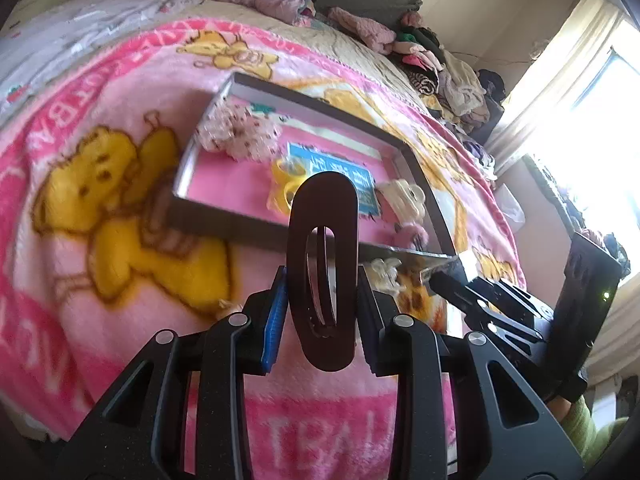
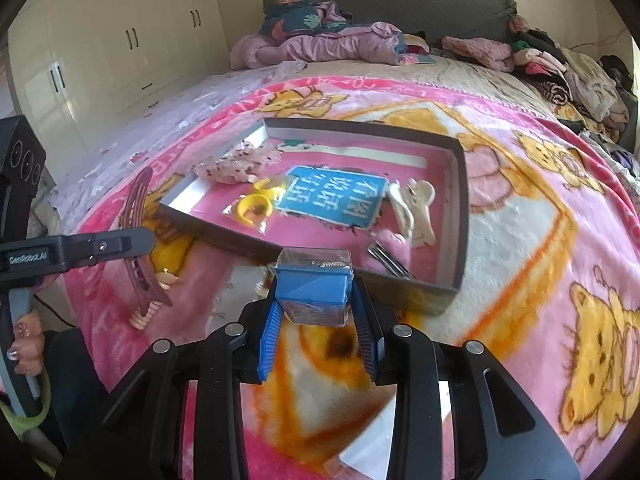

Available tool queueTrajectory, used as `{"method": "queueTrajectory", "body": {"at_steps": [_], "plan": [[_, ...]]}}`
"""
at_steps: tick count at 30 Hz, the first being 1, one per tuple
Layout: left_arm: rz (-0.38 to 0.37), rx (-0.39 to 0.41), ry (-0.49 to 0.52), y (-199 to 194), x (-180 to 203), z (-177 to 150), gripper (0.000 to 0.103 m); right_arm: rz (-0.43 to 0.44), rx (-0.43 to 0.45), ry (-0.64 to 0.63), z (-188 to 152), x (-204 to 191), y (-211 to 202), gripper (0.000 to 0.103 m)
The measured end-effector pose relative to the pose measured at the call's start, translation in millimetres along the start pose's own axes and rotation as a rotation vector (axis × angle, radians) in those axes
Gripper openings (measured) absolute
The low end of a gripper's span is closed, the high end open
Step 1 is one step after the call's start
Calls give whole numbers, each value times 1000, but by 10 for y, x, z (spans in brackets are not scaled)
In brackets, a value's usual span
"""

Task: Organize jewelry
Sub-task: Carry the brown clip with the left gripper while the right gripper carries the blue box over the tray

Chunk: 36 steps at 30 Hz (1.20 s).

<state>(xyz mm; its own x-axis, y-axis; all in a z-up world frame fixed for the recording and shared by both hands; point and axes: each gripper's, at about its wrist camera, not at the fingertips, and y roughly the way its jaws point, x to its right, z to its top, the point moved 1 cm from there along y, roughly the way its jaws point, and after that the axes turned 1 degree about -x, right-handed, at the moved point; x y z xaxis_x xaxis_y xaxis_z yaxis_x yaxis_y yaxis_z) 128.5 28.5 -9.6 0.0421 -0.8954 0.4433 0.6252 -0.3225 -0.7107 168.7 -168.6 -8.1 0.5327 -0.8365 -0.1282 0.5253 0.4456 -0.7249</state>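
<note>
So the landmark here is the shallow grey tray (image 2: 460, 184) sitting on the pink bear-print blanket (image 2: 540, 208) on the bed. Everything below is relative to that tray.

The left gripper (image 1: 322, 292) is clamped on a dark brown oval hair clip (image 1: 322, 264), held upright between the pads, just in front of the tray's near wall and off the blanket. In the right wrist view the same clip (image 2: 140, 232) shows side-on, curved, off the tray's near-left corner, with a hand (image 2: 26, 344) wrapped round the gripper's handle below it.

The right gripper (image 2: 318, 320) is squeezed onto a small box with a blue base and clear lid (image 2: 314, 280), right at the tray's near wall, about mid-way along it. Can't tell what's inside, looks like small metal bits.

Inside the tray:
- a pinkish speckled scrunchie (image 2: 236, 164) in the far-left corner
- a yellow ring-shaped thing in a clear bag (image 2: 254, 206) near the middle-left
- a blue card with white lettering (image 2: 334, 196) in the middle
- a cream claw clip (image 2: 412, 208) toward the right side
- something pink and fuzzy with metal clips (image 2: 386, 248) by the near wall

Another small cream clip (image 1: 386, 276) lies on the blanket just outside the tray's near wall. Piles of clothes (image 2: 560, 68) are well beyond the tray's far side.
</note>
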Motion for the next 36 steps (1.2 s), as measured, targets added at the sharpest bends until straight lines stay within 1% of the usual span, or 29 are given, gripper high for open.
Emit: {"method": "queueTrajectory", "body": {"at_steps": [12, 18, 29, 36], "plan": [[31, 28, 9, -45, -134, 328, 24, 30, 19, -22, 260, -197, 60, 32], [60, 39, 15, -23, -195, 464, 24, 39, 23, -23, 364, -228, 114, 32], [93, 43, 31, 87, -243, 683, 24, 28, 28, -4, 523, -153, 224, 32], [128, 30, 62, 258, -243, 766, 24, 12, 27, 22, 583, -36, 302, 32]]}}
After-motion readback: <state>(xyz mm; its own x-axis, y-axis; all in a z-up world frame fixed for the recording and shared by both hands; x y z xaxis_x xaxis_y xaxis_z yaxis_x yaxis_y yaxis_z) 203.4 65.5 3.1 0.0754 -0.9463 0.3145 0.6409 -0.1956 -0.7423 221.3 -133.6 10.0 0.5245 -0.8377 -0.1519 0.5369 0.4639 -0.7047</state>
